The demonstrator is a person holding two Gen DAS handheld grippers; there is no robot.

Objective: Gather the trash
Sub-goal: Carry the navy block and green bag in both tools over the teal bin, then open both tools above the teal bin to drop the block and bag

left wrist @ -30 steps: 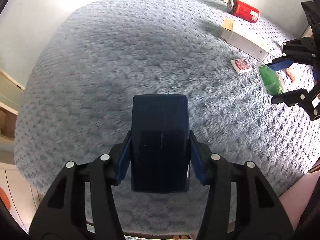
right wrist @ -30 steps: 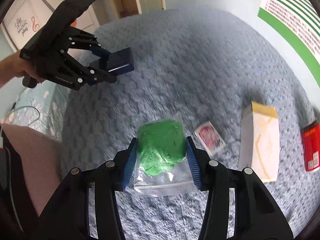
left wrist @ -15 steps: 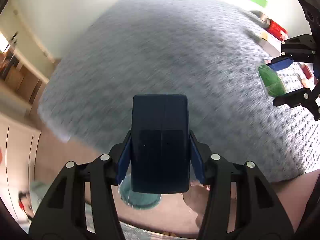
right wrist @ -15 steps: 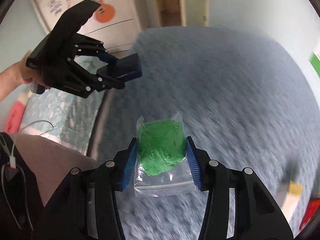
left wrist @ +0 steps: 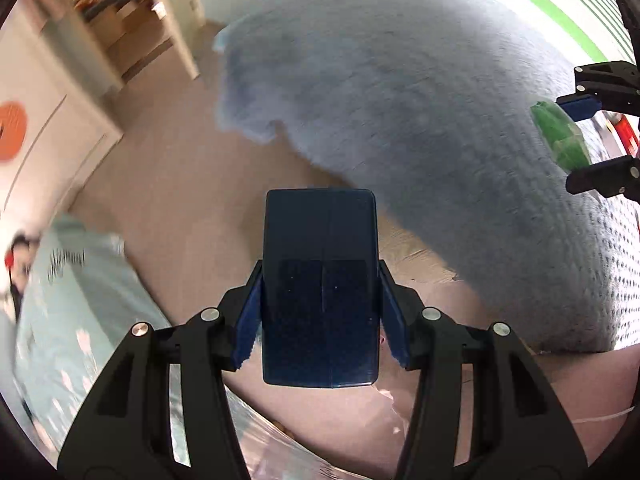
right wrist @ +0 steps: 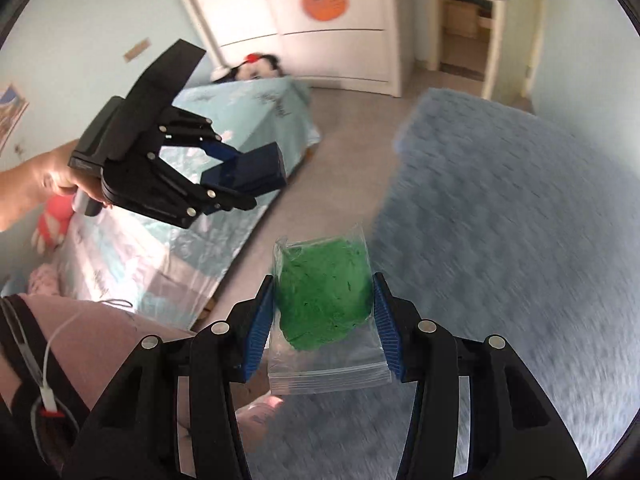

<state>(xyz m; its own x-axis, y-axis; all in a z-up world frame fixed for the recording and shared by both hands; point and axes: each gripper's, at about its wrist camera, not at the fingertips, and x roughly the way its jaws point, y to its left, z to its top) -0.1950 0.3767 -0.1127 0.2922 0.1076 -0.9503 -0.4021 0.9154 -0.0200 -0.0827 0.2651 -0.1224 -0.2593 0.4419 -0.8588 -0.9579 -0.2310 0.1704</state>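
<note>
My left gripper (left wrist: 320, 320) is shut on a dark blue box (left wrist: 320, 280), which stands upright between its blue pads, over the floor beside the bed. In the right wrist view the same gripper (right wrist: 240, 184) with the blue box (right wrist: 250, 170) hangs at the left, held by a hand (right wrist: 48, 180). My right gripper (right wrist: 324, 328) is shut on a clear zip bag of green stuff (right wrist: 324, 300), above the edge of the grey-blue blanket (right wrist: 520, 240). The left wrist view shows that gripper (left wrist: 600, 140) and the green bag (left wrist: 560, 136) at the right edge.
A grey-blue blanket (left wrist: 420, 100) covers the bed on the right. A beige floor (left wrist: 168, 184) lies between it and a low bed with a light teal cover (right wrist: 160, 248). White wardrobe doors (right wrist: 332, 12) with an orange guitar sticker stand behind. The person's pink-clad legs (right wrist: 104, 332) are below.
Both grippers swung left off the blanket with their loads still held. The can, cartons and wrapper on the bed have left the views; floor, teal bed and wardrobe came in.
</note>
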